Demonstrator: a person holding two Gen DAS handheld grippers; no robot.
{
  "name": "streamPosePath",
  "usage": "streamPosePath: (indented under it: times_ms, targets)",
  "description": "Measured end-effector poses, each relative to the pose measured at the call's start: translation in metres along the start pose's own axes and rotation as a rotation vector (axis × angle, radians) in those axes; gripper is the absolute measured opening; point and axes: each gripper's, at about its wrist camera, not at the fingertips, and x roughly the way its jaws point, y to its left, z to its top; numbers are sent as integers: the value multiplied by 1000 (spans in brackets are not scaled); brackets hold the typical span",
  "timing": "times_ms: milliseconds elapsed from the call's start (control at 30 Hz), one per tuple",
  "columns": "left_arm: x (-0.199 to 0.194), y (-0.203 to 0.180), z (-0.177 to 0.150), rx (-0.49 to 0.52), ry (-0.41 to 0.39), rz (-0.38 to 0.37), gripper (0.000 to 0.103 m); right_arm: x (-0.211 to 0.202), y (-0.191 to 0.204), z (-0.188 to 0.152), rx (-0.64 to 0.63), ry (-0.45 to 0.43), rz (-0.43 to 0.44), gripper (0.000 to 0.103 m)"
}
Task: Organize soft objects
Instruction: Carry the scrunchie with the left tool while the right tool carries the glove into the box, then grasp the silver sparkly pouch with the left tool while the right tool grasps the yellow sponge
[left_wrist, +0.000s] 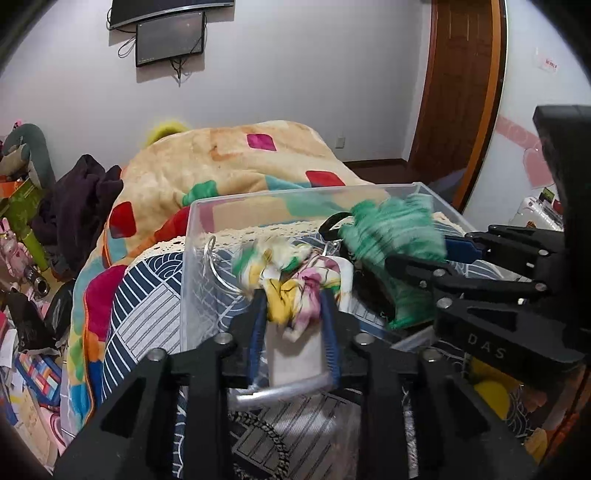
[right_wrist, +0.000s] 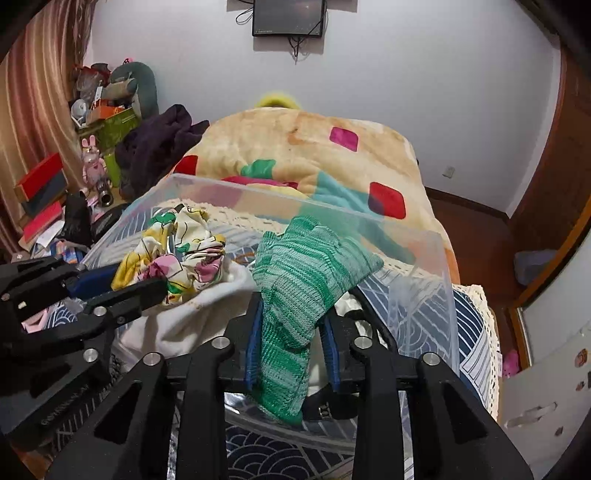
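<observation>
Both over the clear plastic bin on the bed: left gripper jaws clamped on crumpled floral cloth, right gripper jaws clamped on green striped knit cloth.

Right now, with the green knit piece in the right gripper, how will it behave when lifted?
Probably floppy: the green knit piece folds and droops past the right gripper. Likely light. Its ribbed knit should resist slipping.
</observation>
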Motion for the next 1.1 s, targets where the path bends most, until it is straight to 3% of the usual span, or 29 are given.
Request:
streamPosePath:
  times_ms: [67, 133, 200, 300, 433, 667, 833, 1100]
  targets:
    - [-3, -1, -1, 6, -2, 0, 34, 0, 0, 0, 1, -2, 1, 37]
    - [-7, -2, 0, 14, -7, 2, 43, -3, -1, -1, 4, -16, 0, 55]
    - [-13, -1, 0, 8, -20, -2, 51, -7, -2, -1, 6, -36, -9, 64]
    - [-27, 1, 2, -6, -46, -8, 60, -16, -4, 0, 4, -64, -22, 69]
    - [-48, 3, 3, -11, -89, -13, 60, -34, -8, -2, 18, -118, -29, 80]
    - [-77, 2, -3, -2, -118, -31, 67, -71, -12, -17, 13, -205, -51, 80]
    - [-84, 0, -16, -24, -91, -74, 69, -90, -15, -31, 20, -239, -50, 82]
    - [-68, -15, -40, -6, -19, -84, 69, -82, -15, -60, 39, -185, -55, 83]
